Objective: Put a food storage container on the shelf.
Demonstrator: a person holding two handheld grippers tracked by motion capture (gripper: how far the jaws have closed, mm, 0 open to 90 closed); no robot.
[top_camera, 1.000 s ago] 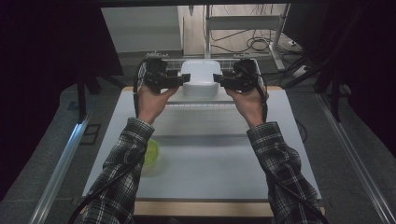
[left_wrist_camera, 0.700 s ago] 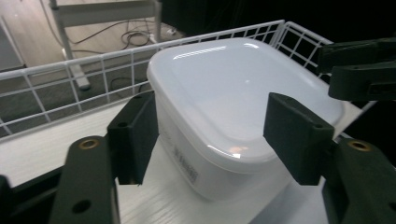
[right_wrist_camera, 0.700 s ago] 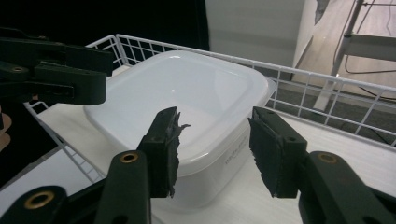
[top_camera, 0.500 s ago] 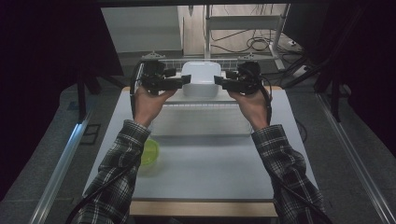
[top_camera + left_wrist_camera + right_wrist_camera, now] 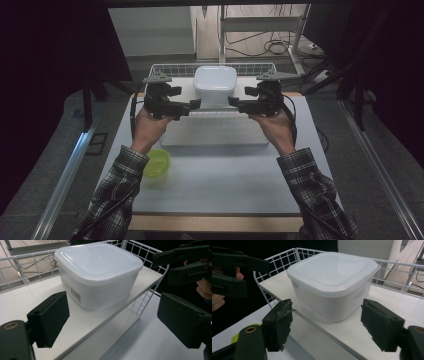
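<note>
A white plastic container (image 5: 215, 84) with a closed lid stands on a raised white shelf (image 5: 186, 88) at the far end of the table. My left gripper (image 5: 196, 104) is just off its left front corner and my right gripper (image 5: 233, 101) off its right front corner, tips facing each other. Both sets of jaws have just been opening, with nothing between them. In the left gripper view the container (image 5: 97, 275) stands beyond my open left gripper (image 5: 116, 320). In the right gripper view the container (image 5: 332, 282) stands beyond my open right gripper (image 5: 329, 325).
A white wire rim (image 5: 170, 70) runs round the back and sides of the shelf. A lower white board (image 5: 210, 136) lies below its front edge. A lime green bowl (image 5: 156, 163) sits on the grey tabletop (image 5: 220, 185) by the left forearm.
Both grippers have drawn back from the container's sides toward the person and a little lower. Their jaws stand wider than before. The container has stayed on the shelf.
</note>
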